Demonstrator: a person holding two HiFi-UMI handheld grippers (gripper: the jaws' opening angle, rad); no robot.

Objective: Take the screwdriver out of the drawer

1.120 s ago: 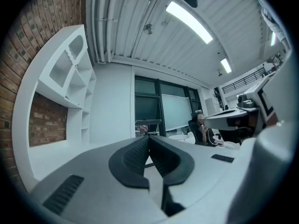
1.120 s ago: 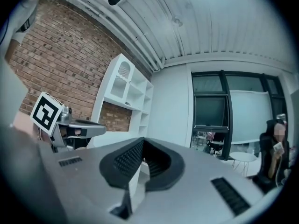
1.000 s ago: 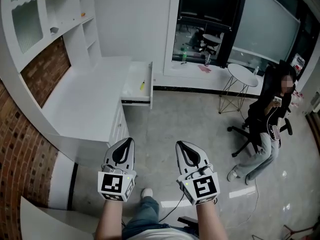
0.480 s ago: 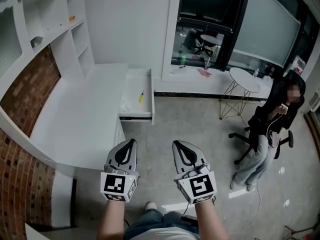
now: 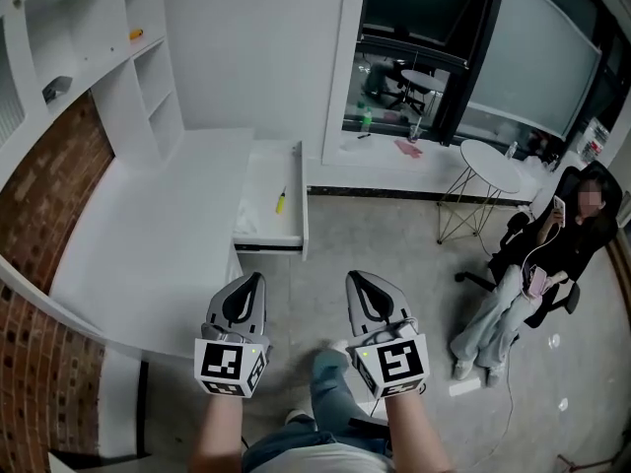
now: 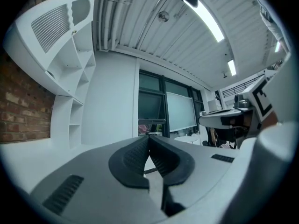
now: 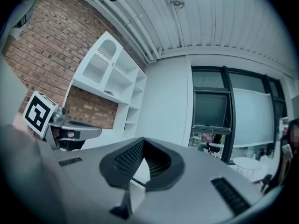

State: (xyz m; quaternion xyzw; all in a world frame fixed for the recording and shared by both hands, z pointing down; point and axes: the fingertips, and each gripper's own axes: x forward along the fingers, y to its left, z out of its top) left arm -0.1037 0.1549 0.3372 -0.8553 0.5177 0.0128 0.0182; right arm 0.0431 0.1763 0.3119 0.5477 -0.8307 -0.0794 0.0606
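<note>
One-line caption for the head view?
Left claw and right claw, shut and empty, face the open drawer holding the screwdriver.

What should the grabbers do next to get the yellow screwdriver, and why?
Probably step closer to the open white drawer, because the small yellow-handled screwdriver lies inside it, well ahead of both grippers. The left gripper and the right gripper are shut and empty, so one must open once it is near.
</note>
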